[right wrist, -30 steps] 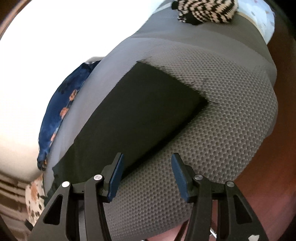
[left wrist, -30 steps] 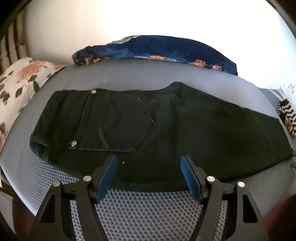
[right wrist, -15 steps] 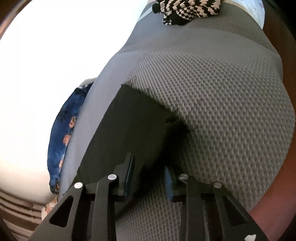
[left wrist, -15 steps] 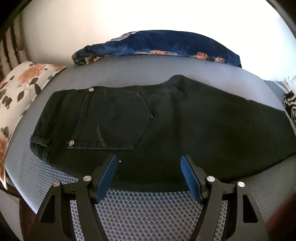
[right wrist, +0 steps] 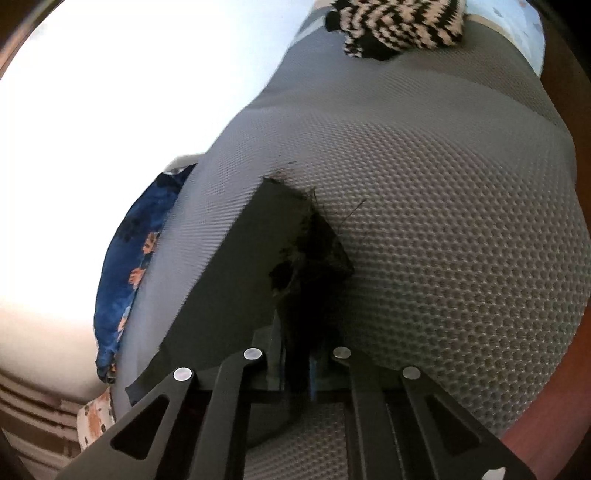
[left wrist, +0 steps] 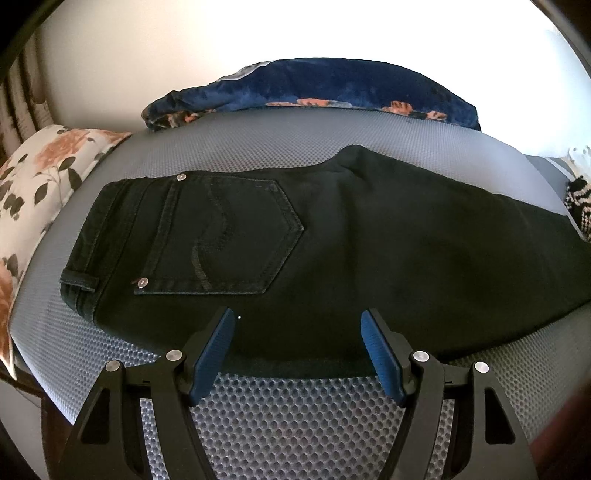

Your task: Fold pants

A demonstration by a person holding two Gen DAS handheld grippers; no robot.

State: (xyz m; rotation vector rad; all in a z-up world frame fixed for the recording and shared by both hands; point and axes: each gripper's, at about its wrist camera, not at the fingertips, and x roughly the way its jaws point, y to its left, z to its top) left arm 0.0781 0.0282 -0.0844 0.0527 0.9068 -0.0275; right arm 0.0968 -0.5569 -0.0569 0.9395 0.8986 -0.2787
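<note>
Pants [left wrist: 369,240]: flat on the mattress [left wrist: 258,424], waist left, legs running right.
Left gripper [left wrist: 297,350]: at the pants' near edge, jaws apart.
Right gripper [right wrist: 299,365]: at the leg hem, far right end, jaws pinched on it.
Blanket [left wrist: 314,88]: behind the pants.
Pillow [left wrist: 33,192]: left.
Knit piece [right wrist: 399,26]: beyond the hem.

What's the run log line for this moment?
left gripper: open, over near edge | right gripper: shut on hem | black jeans: flat on grey mesh pad
</note>
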